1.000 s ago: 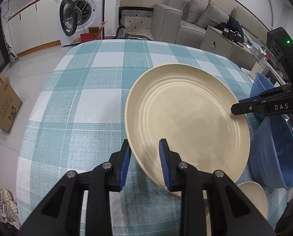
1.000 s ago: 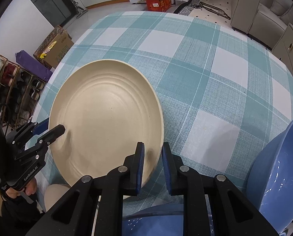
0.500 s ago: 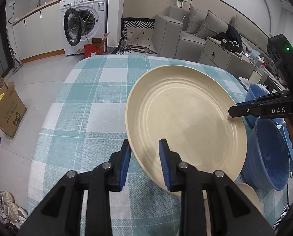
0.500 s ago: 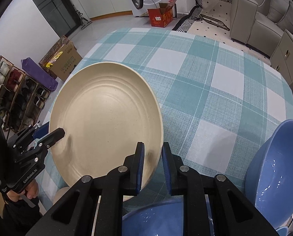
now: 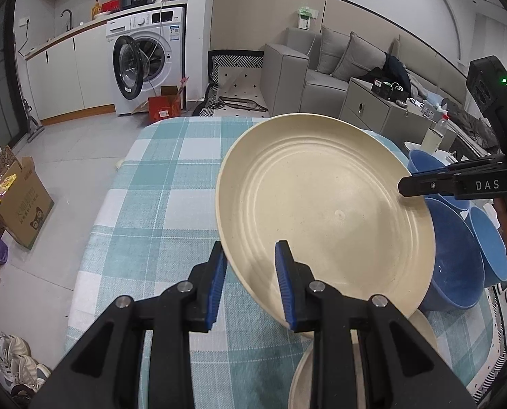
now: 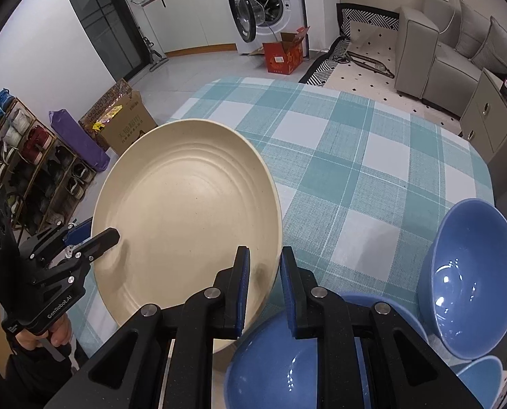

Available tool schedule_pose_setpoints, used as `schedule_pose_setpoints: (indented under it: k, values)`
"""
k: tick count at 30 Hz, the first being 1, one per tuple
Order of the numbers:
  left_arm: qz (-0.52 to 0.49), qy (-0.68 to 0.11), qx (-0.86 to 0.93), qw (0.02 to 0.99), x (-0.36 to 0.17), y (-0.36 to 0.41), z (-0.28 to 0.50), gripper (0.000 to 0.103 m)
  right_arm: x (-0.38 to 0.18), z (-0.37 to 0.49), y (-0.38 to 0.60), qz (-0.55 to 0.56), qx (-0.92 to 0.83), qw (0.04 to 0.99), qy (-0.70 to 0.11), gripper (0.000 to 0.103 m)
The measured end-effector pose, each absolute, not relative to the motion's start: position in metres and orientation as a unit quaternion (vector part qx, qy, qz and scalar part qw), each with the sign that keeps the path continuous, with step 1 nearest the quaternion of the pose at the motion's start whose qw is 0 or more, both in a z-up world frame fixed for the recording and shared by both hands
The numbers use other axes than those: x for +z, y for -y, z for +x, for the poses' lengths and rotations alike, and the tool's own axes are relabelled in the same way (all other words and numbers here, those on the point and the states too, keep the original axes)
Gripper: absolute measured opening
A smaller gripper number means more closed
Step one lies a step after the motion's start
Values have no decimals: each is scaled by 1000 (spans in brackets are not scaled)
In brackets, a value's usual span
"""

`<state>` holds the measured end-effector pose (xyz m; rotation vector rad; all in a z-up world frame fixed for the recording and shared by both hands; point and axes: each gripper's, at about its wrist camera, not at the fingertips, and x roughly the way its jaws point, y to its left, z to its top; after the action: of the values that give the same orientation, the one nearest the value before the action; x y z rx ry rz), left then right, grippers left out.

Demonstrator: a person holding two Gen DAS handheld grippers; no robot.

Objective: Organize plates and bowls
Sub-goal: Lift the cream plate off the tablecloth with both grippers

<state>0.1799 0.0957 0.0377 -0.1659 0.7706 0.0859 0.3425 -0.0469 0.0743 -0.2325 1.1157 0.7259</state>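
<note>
Both grippers are clamped on one large cream plate [image 5: 325,204]: left gripper [image 5: 250,283] on its near rim, right gripper [image 6: 263,286] on the opposite rim. The plate is tilted, held clear above the checked tablecloth [image 6: 355,170] near the table's front edge. Another cream plate [image 5: 420,327] lies on the table under it. Several blue bowls [image 6: 471,279] are clustered, some tilted, at the right edge. Judgement: early to mid; the carried plate isn't stacked yet and the bowls still look unnested.

Plate [image 5: 321,204] above table [image 5: 158,204], bowls [image 5: 458,259] to its right
</note>
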Motion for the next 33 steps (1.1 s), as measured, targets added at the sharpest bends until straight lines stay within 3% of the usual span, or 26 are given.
schedule_pose_setpoints:
  k: [33]
  values:
    - [-24, -326, -1, 945, 66, -47, 108, 27, 101, 239, 121, -54, 322, 830, -453, 19]
